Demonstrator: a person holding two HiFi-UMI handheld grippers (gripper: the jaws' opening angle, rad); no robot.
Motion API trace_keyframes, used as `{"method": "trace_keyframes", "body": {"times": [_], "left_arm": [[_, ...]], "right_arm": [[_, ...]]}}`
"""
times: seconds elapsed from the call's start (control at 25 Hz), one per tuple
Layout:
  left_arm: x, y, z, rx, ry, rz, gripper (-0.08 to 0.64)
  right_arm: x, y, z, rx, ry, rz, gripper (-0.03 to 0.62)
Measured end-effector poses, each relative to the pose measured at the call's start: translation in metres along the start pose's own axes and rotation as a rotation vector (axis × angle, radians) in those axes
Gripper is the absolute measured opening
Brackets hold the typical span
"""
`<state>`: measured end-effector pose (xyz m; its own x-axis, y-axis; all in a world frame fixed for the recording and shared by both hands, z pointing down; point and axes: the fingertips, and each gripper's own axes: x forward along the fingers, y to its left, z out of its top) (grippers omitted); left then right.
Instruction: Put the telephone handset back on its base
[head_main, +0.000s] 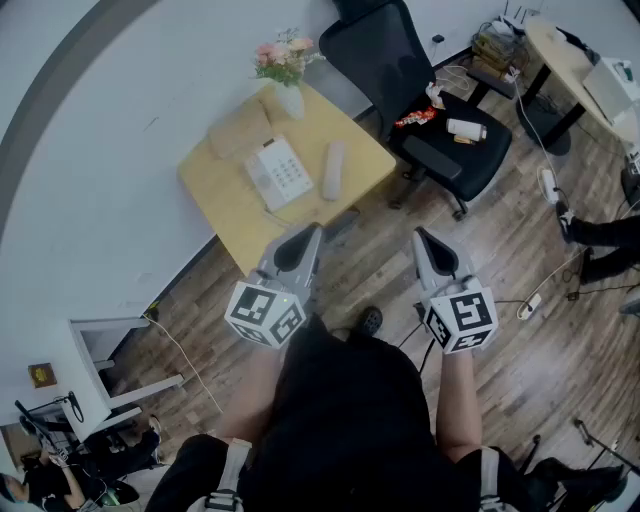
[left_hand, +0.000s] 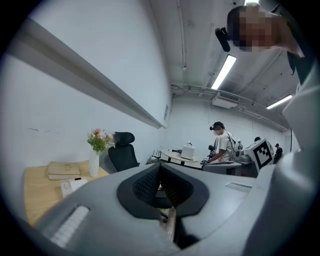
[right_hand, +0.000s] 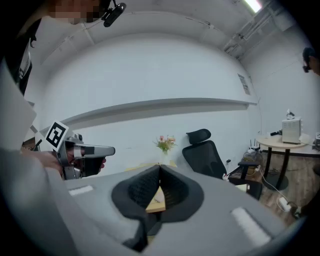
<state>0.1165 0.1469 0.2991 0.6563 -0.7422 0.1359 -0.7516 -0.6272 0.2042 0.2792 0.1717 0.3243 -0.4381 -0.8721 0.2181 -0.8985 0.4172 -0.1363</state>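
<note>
Against the white wall stands a small wooden table (head_main: 225, 205), and on it is the white telephone base (head_main: 278, 172) with its keypad facing up. The handset (head_main: 333, 170) is not on the base. It lies flat on the tabletop just beside the base, on the side nearer to the black office chair (head_main: 400, 70), and nearly parallel to the base. Behind the base are a tan notebook (head_main: 238, 130) and a white vase of flowers (head_main: 289, 98).

The left gripper (head_main: 311, 233) and the right gripper (head_main: 421, 237) are both held in front of the person, over the wooden floor and well apart from the table. Each one has its jaws pressed together at the tips, with nothing between them. The task is not yet begun.

The handset looks like stiff, smooth plastic, probably light and a little slippery because of its rounded shape. I think the best place to take hold is the middle of its length, across the narrow width, so that neither end drops. A moderate squeeze should be enough. I cannot make out a cord, but if there is one, it may pull the handset a little.
</note>
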Motion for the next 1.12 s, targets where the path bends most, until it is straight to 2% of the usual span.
{"method": "trace_keyframes", "body": {"times": [0.4, 0.6, 1.12], "left_arm": [[-0.009, 0.004, -0.004, 0.010, 0.021, -0.004, 0.011], [-0.018, 0.012, -0.007, 0.010, 0.017, 0.021, 0.011], [-0.031, 0.041, -0.022, -0.020, 0.040, 0.050, 0.011]], "right_arm": [[0.000, 0.015, -0.008, -0.015, 0.022, -0.001, 0.005], [0.002, 0.017, -0.010, 0.016, -0.003, -0.008, 0.005], [0.028, 0.033, -0.027, 0.049, 0.057, 0.010, 0.005]]}}
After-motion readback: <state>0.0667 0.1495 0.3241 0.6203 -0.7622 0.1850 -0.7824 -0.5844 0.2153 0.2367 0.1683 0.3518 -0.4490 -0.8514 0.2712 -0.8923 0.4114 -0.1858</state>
